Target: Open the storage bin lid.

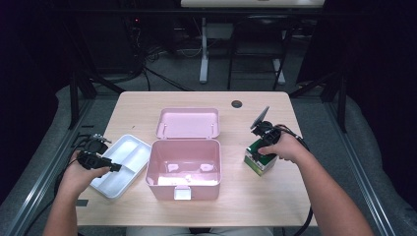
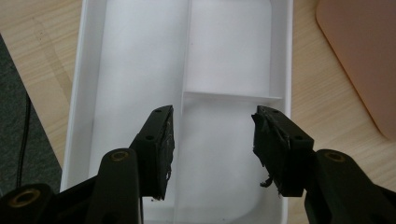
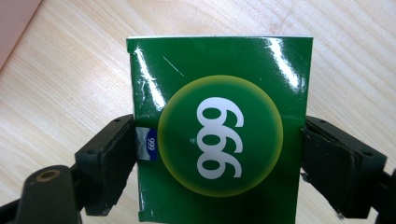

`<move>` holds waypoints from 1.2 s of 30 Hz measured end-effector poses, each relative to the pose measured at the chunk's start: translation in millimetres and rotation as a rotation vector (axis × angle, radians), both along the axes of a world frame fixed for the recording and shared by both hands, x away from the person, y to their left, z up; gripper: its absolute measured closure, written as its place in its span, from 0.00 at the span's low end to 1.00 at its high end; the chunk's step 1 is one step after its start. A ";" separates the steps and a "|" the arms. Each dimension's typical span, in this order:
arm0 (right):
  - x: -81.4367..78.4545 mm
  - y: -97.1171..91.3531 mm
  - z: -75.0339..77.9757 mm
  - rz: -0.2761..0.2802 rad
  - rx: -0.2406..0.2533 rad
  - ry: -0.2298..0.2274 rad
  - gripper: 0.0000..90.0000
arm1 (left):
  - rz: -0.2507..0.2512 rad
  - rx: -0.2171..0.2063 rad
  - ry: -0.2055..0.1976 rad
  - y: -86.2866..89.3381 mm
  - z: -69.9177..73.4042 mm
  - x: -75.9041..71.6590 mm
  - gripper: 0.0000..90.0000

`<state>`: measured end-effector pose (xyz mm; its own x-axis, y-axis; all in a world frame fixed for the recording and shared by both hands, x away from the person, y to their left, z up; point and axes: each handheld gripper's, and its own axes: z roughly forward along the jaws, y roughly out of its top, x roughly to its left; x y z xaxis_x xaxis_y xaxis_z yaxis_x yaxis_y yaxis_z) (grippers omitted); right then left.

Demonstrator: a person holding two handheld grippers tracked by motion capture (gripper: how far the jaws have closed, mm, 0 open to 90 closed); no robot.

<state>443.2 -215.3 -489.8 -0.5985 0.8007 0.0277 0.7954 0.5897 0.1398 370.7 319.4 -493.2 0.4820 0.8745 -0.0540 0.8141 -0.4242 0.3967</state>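
A green carton (image 3: 219,70) printed "999" sits on the wooden table at the right (image 1: 260,162). My right gripper (image 3: 219,154) is shut on it, one pad pressed to each side, and the person's hand covers part of it in the high view (image 1: 263,147). At the left lies a white divided tray (image 1: 129,150). My left gripper (image 1: 114,167) hovers open over the tray's near end; its jaws straddle the divider (image 2: 212,149) with nothing between them. An open pink box (image 1: 183,142) stands in the middle, its lid (image 1: 188,123) laid back.
The pink box's edge shows at the right of the left gripper view (image 2: 364,51) and in the top-left corner of the right gripper view (image 3: 11,18). A round cable hole (image 1: 237,103) marks the table's far side. Table edges lie close to both hands.
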 end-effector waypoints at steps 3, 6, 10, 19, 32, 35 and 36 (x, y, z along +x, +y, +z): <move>0.3 -0.7 0.4 -0.003 0.003 0.004 0.18 | 0.005 -0.006 -0.004 0.0 0.2 -0.2 0.53; 0.5 -1.0 0.6 -0.007 0.001 0.008 0.18 | 0.000 -0.007 -0.007 0.8 0.7 0.0 0.53; 0.7 0.2 0.2 -0.002 -0.010 0.012 0.18 | 0.002 -0.010 -0.005 0.8 0.3 -0.2 0.53; 2.9 3.3 0.5 0.004 -0.036 0.035 0.18 | 0.001 -0.014 -0.016 1.8 2.0 -0.9 0.53; 1.6 4.1 15.1 0.007 -0.013 0.018 0.19 | 0.001 -0.018 -0.024 2.7 5.0 -1.9 0.53; 0.1 6.2 22.3 0.013 -0.012 0.011 0.19 | 0.002 -0.020 -0.026 2.8 5.1 -2.2 0.53; -0.1 6.8 24.8 0.018 -0.015 0.013 0.19 | 0.004 -0.022 -0.026 2.8 5.1 -2.3 0.53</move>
<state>443.2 -208.5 -465.0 -0.6121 0.7904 0.0234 0.7866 0.6056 0.1201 368.5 322.2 -488.1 0.4802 0.8751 -0.0606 0.8049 -0.4121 0.4269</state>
